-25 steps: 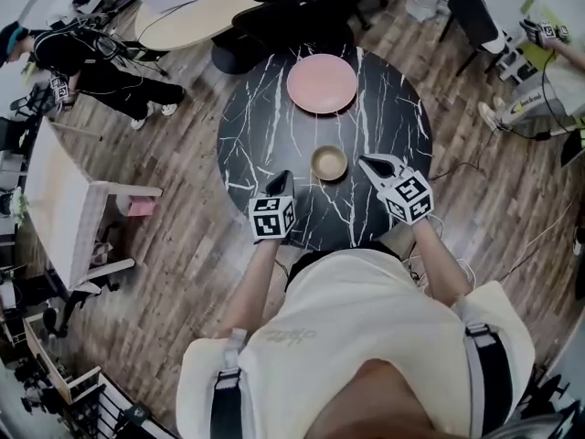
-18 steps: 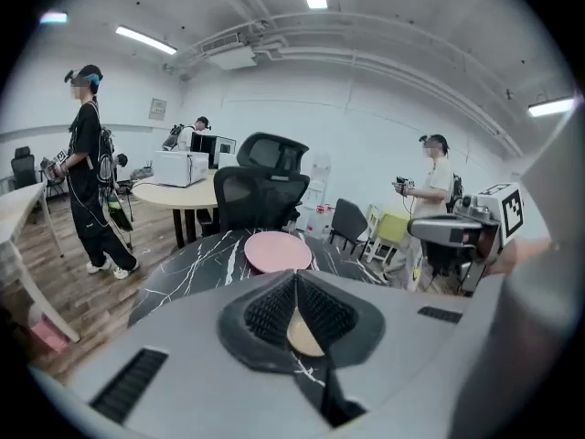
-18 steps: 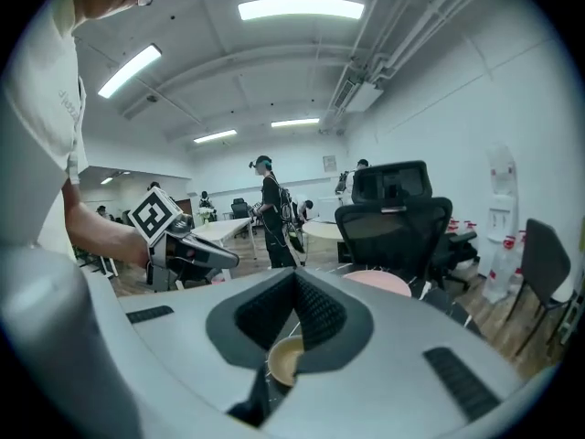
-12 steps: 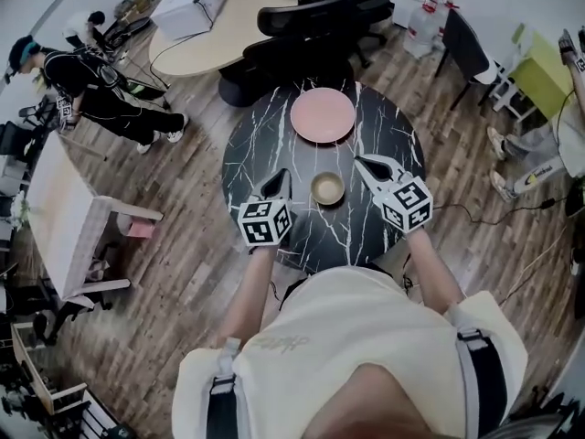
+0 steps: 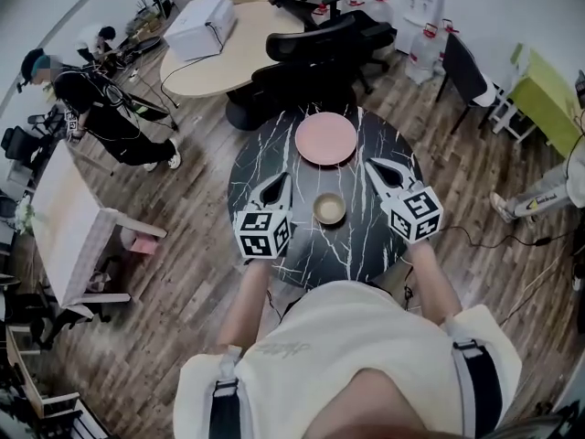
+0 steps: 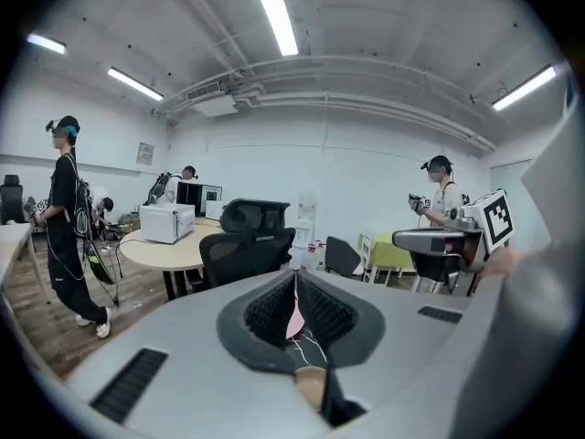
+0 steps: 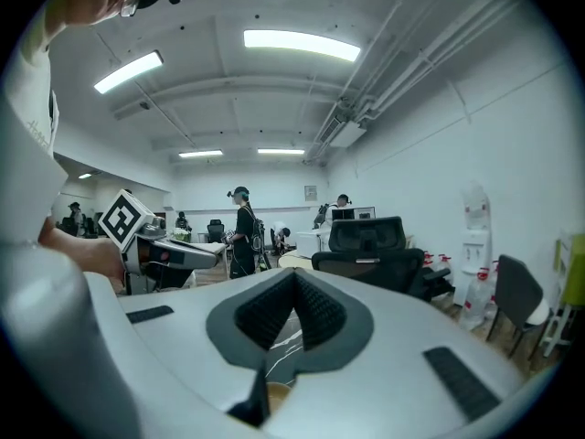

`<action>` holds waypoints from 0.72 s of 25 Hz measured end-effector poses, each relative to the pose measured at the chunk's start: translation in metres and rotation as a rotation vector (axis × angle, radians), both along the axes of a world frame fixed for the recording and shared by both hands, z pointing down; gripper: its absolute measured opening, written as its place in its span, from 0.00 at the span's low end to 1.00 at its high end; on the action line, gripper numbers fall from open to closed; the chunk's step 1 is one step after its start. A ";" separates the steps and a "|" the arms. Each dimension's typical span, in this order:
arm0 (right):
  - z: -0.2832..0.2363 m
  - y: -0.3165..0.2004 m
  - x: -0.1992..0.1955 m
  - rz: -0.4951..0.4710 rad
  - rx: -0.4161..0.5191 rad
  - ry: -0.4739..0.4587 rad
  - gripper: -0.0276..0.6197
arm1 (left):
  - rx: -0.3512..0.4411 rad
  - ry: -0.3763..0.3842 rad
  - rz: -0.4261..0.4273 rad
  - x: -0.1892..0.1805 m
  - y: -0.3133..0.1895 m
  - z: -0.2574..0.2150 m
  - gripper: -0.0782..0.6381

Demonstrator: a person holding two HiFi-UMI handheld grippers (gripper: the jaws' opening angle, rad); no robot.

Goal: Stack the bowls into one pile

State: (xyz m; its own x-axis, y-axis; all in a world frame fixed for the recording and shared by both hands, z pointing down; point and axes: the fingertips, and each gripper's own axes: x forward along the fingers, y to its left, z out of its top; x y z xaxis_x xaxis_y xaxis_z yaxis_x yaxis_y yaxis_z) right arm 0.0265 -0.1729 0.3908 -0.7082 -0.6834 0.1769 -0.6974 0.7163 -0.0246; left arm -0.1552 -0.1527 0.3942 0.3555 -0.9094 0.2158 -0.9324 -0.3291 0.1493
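1. Left gripper (image 5: 276, 187) is hovering just left of the small tan bowl (image 5: 329, 208), its jaws pressed together and pinching nothing.
2. Tan bowl is sitting mouth up on the black marble table (image 5: 366, 245). It's round, so there's no long axis to line up. Wide pink bowl (image 5: 325, 139) is lying beyond the tan bowl, apart from it, also mouth up.
3. Right gripper (image 5: 382, 172) is hanging just right of the tan bowl, its jaws likewise pressed together and empty. Both grippers are flanking it about equally, so either looks near enough.

Tan bowl (image 5: 329, 208) near pink dish (image 5: 326, 139)
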 end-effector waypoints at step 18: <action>-0.030 0.010 0.011 0.036 0.055 -0.004 0.05 | 0.121 -0.004 -0.019 -0.008 0.018 -0.048 0.15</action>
